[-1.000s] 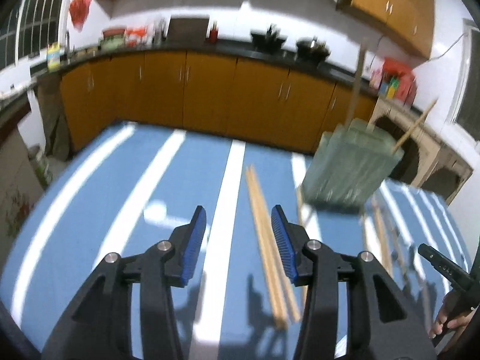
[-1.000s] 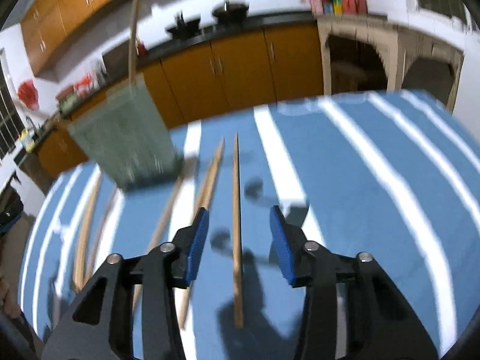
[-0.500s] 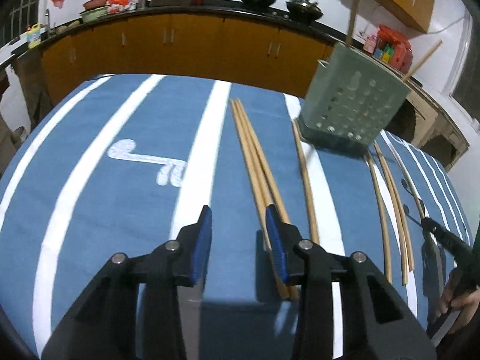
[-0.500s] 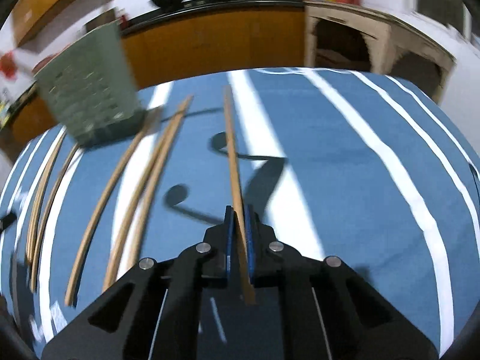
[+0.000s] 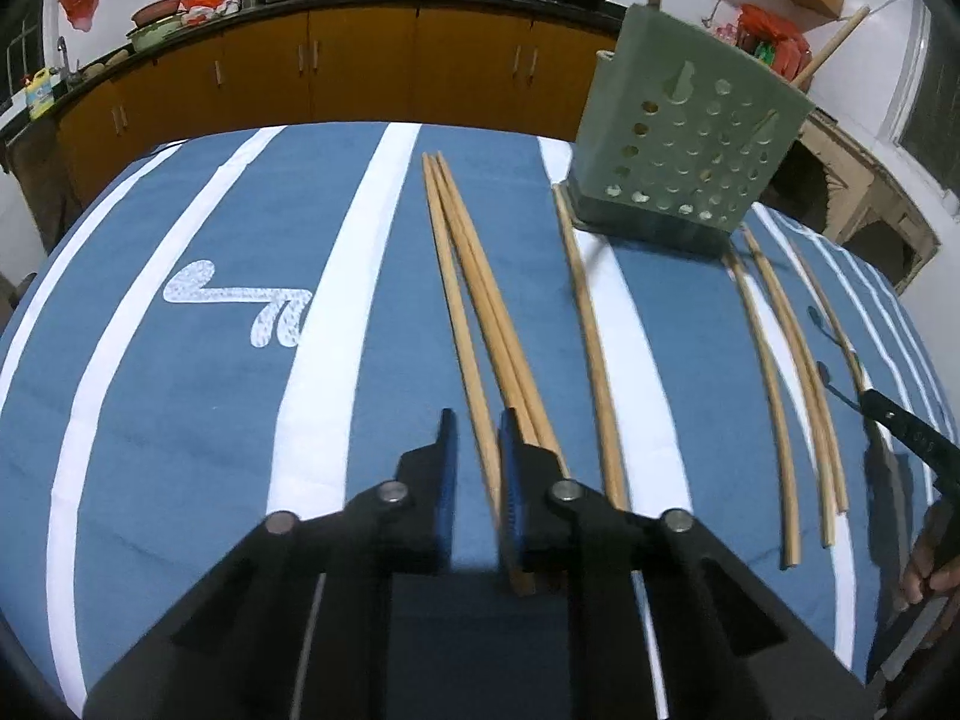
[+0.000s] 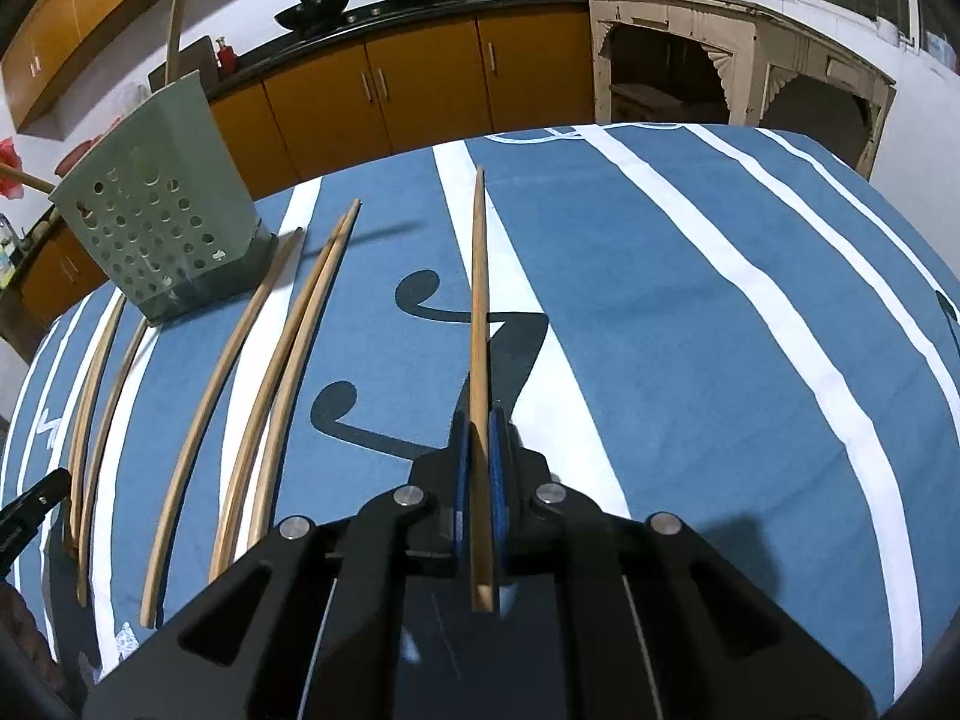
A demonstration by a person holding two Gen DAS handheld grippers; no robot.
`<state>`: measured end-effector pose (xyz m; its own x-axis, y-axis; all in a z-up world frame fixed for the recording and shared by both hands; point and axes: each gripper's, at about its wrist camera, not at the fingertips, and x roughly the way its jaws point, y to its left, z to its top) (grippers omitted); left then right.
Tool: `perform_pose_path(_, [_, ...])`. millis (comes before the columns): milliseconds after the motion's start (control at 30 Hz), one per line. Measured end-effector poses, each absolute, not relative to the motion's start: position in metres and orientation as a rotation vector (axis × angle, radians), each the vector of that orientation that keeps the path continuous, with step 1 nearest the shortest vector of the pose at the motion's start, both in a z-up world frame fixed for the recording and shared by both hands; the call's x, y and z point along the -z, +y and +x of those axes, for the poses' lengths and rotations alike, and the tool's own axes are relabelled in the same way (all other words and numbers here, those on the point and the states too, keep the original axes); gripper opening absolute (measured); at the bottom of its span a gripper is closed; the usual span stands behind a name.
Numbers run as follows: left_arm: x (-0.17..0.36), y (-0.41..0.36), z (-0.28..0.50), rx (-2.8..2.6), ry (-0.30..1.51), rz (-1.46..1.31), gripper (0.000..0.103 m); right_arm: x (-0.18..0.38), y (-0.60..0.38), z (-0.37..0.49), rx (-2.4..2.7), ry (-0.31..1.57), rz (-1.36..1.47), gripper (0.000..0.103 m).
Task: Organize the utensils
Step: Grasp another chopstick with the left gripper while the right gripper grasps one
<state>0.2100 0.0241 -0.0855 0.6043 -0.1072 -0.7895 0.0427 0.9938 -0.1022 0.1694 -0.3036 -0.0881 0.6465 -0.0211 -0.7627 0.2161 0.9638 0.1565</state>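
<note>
Several long wooden chopsticks lie on a blue cloth with white stripes. A green perforated utensil holder point(image 5: 684, 138) stands at the far right, with sticks poking out of it; it also shows in the right wrist view point(image 6: 162, 216). My left gripper point(image 5: 477, 438) is low over a bundle of three chopsticks point(image 5: 474, 294), its jaws partly closed around the leftmost one with a small gap left. My right gripper point(image 6: 478, 426) is shut on a single chopstick point(image 6: 478, 294), which points forward and is lifted off the cloth.
More chopsticks lie right of the holder point(image 5: 780, 372) and left of my right gripper point(image 6: 264, 372). Orange kitchen cabinets point(image 5: 360, 60) and a black counter with pans run along the far side. The table edge curves off on both sides.
My left gripper came down and forward and narrowed around the leftmost chopstick. My right gripper closed on the single chopstick and raised it.
</note>
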Motion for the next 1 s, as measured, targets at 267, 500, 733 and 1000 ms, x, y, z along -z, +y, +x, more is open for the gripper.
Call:
perform_pose_path(267, [0.085,0.042,0.225,0.016,0.912,-0.069,0.008,0.088,-0.3,0.169,0.126,0.854,0.211,0.008])
perform_pose_path(500, [0.086,0.04,0.223,0.027,0.897,-0.002,0.01,0.088,-0.3,0.171,0.126,0.855,0.21,0.008])
perform_pose_path(733, [0.086,0.042,0.222,0.031,0.897,-0.011,0.01,0.088,-0.298,0.167,0.125,0.857,0.201,0.008])
perform_pose_path(1000, [0.086,0.041,0.213,0.036,0.895,-0.014,0.008,0.088,-0.299,0.158,0.106,0.856,0.212,0.008])
